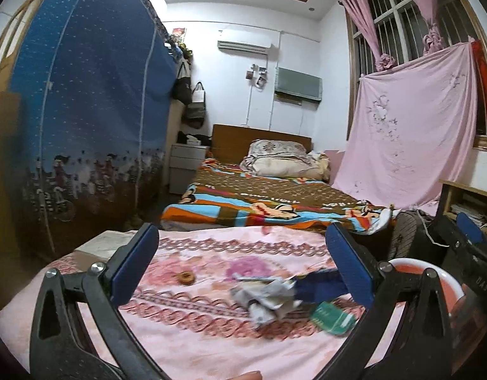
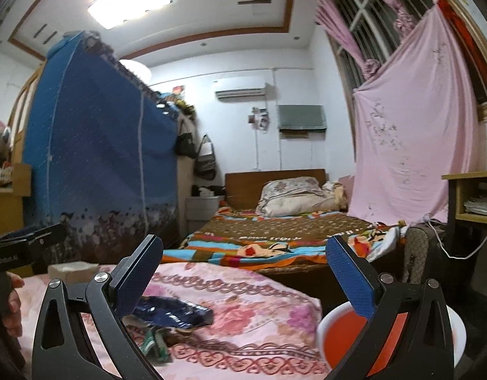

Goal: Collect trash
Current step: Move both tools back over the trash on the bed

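Both the left gripper and right gripper stood wide apart and empty over the pink bedspread, where crumpled paper and wrappers lay beside the orange bin, so picking one up seemingly came next.

Left claw, right claw — agape.

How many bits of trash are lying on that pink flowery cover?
4: a round brown piece lying alone, crumpled paper, a dark blue wrapper beside it, and a green packet nearest the edge. The pile may hide more.
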Demonstrator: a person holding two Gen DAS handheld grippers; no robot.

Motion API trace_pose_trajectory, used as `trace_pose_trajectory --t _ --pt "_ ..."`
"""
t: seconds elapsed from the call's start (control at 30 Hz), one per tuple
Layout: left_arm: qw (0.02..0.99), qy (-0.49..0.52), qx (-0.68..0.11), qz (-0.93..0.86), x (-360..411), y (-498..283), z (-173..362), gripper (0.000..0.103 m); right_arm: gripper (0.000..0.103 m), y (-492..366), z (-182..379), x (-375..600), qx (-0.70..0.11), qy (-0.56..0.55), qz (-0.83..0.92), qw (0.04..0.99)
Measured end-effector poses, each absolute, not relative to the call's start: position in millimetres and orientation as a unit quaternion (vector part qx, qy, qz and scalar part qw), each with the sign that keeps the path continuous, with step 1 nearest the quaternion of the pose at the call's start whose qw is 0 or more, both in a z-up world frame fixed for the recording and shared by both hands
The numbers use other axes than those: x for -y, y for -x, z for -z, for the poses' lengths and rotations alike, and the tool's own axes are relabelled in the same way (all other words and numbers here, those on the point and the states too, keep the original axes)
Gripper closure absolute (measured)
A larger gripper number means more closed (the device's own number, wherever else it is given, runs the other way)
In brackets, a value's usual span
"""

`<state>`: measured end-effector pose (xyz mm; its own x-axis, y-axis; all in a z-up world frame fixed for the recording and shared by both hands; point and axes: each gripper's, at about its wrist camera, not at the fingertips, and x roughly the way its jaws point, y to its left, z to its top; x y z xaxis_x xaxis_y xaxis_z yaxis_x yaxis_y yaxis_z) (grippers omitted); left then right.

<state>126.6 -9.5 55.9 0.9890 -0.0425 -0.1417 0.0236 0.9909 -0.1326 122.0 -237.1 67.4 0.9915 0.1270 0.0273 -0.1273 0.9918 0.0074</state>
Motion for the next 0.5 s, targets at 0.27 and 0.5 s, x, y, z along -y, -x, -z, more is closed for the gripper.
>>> trace_pose_trajectory --t 0.27,0.5 --pt "0.99 0.08 -0.115 0.013 -10 -130 -38 0.011 0.0 -137 -59 212 -0.043 0.02 -0.101 0.994" --pt "0.983 0.08 -0.165 0.027 -8 -142 -28 0.011 0.0 -154 -49 202 -0.107 0.027 -0.124 0.986"
